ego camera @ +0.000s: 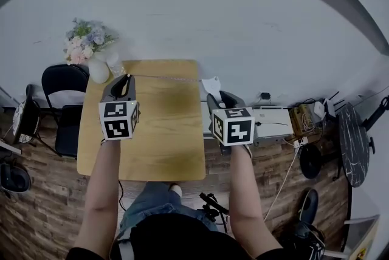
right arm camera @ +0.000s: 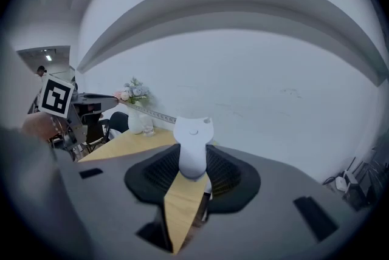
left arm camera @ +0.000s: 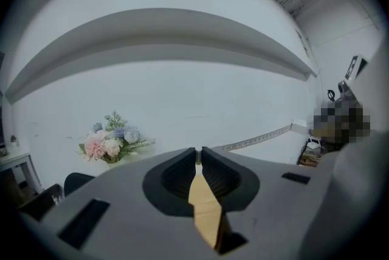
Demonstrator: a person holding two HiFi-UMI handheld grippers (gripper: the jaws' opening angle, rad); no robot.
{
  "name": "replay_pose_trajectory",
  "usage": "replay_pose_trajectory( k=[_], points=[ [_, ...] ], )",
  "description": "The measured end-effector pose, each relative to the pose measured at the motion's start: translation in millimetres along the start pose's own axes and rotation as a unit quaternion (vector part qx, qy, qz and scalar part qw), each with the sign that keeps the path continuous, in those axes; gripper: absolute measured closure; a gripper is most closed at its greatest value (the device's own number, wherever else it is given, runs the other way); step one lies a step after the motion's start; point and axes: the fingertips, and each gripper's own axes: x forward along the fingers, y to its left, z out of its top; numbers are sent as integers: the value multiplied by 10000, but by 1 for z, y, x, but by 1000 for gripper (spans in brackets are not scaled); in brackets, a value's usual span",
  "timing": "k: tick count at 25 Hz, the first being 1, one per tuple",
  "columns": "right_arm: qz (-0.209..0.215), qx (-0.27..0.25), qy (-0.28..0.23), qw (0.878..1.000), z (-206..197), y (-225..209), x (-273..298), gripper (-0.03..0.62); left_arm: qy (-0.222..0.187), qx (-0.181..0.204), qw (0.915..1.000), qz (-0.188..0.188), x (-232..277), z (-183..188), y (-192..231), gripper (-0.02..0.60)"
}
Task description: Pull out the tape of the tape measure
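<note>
The white tape measure case [right arm camera: 192, 142] stands between the jaws of my right gripper [right arm camera: 193, 163], which is shut on it; in the head view the case [ego camera: 211, 84] shows past the right gripper [ego camera: 214, 97] at the table's far right edge. The pale tape [ego camera: 164, 78] is drawn out in a taut line above the table's far edge to my left gripper [ego camera: 127, 78]. The left gripper [left arm camera: 198, 153] has its jaws shut, and the tape [left arm camera: 258, 140] runs from behind its tips off to the right. The tape's very end is hidden at the left jaw tips.
The wooden table [ego camera: 152, 137] lies under both grippers. A white vase of pastel flowers [ego camera: 91, 51] stands at its far left corner, a black chair [ego camera: 64, 79] beside it. A white box [ego camera: 271, 122], cables and a dark round table [ego camera: 355, 143] fill the floor on the right.
</note>
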Motion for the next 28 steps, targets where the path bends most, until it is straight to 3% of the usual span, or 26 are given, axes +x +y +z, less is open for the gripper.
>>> replay_pose_trajectory(
  k=[10,19,28],
  points=[
    [-416,176,361,9983,3,-14,96,450,471,-124,9987,-163,88,-45,25,540],
    [-318,514,754,9953,-18,-21,188,450,956,-82,9953,-120,167,-96,49,540],
    [-294,596,1229,9902,-53,-25,271,450,1616,-169,9866,-127,226,-160,65,540]
  ],
)
